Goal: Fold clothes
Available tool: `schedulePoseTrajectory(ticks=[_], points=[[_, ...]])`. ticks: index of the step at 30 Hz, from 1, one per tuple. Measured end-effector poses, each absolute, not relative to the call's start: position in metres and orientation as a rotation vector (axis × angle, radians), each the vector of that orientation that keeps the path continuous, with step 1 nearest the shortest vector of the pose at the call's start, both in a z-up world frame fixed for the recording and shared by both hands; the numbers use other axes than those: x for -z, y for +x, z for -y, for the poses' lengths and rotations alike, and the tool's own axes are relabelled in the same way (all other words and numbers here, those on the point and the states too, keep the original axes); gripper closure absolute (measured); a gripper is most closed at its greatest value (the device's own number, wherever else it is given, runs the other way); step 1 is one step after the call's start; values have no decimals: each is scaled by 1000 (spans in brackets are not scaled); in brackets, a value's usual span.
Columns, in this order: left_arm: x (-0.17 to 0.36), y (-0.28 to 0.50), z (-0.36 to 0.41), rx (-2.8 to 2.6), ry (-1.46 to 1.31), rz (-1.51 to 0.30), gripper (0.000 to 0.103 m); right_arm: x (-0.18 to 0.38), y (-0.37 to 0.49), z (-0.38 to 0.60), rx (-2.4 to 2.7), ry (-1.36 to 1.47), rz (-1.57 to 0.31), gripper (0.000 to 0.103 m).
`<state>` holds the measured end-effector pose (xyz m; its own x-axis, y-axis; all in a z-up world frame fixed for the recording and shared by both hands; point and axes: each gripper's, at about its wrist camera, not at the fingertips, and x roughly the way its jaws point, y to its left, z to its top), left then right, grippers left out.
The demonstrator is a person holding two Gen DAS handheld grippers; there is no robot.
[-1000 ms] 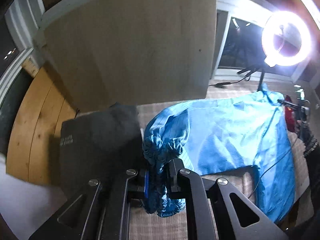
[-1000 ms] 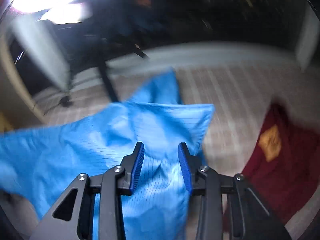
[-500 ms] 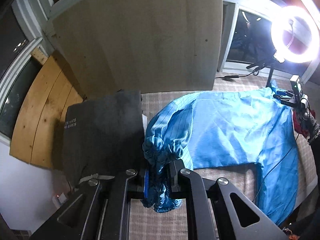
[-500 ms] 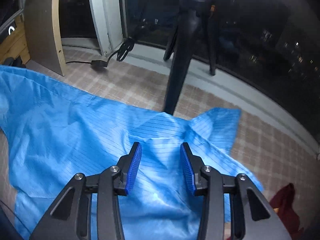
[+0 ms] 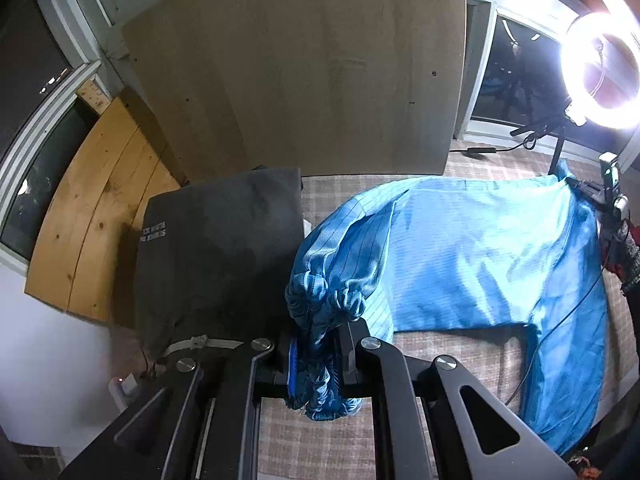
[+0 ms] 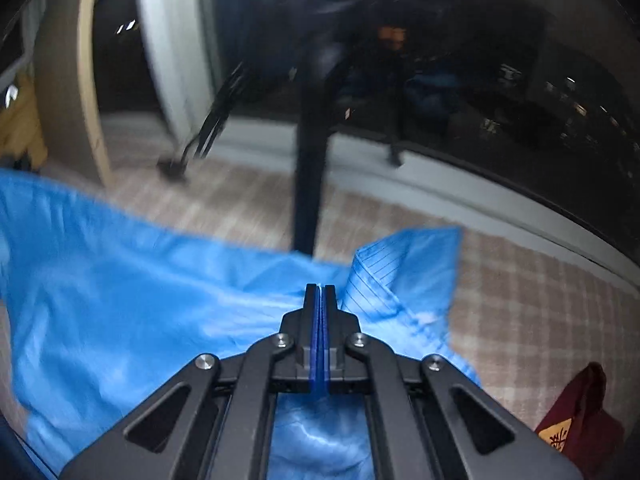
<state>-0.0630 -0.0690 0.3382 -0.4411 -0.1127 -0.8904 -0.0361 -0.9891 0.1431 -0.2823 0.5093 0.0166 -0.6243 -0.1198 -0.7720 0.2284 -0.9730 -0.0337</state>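
Observation:
A light blue striped garment (image 5: 480,248) lies spread on a checked cloth surface (image 5: 340,432). My left gripper (image 5: 316,354) is shut on its bunched elastic sleeve cuff (image 5: 320,308), which bulges above and below the pads. In the right wrist view the same garment (image 6: 140,300) fills the lower left. My right gripper (image 6: 319,290) has its pads pressed together at the fabric's far edge, just left of an upturned collar flap (image 6: 400,260). From the left wrist view the right gripper (image 5: 600,196) sits at the garment's far right corner, where the cloth draws up to a point.
A folded dark grey garment (image 5: 216,248) lies left of the cuff. A maroon cloth (image 6: 576,420) sits at the right edge. A ring light (image 5: 600,76) on a black pole (image 6: 308,184) stands behind the garment. A tan board (image 5: 300,64) leans at the back.
The right gripper's jaws went from apart over the blue fabric to shut at its far edge by the collar. The left gripper kept its hold on the cuff.

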Motion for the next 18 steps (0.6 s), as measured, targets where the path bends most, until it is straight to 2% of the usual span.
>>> schedulePoseTrajectory(ticks=[7,8,9,11,18], points=[[-347,-67,75,2650,1600,136,92,1,-299,-501,2627,1324,-224,100],[-351,-66,75,2657,1597,140,92,-4,-294,-501,2639,1321,-211,94],[-354,-66,74,2663,1595,143,92,-12,-286,-503,2655,1296,-185,82],[-362,-64,71,2678,1592,149,92,-29,-266,-505,2678,1229,-152,66],[-393,-60,39,2767,1613,192,92,-92,-167,-498,2524,1104,-25,65]])
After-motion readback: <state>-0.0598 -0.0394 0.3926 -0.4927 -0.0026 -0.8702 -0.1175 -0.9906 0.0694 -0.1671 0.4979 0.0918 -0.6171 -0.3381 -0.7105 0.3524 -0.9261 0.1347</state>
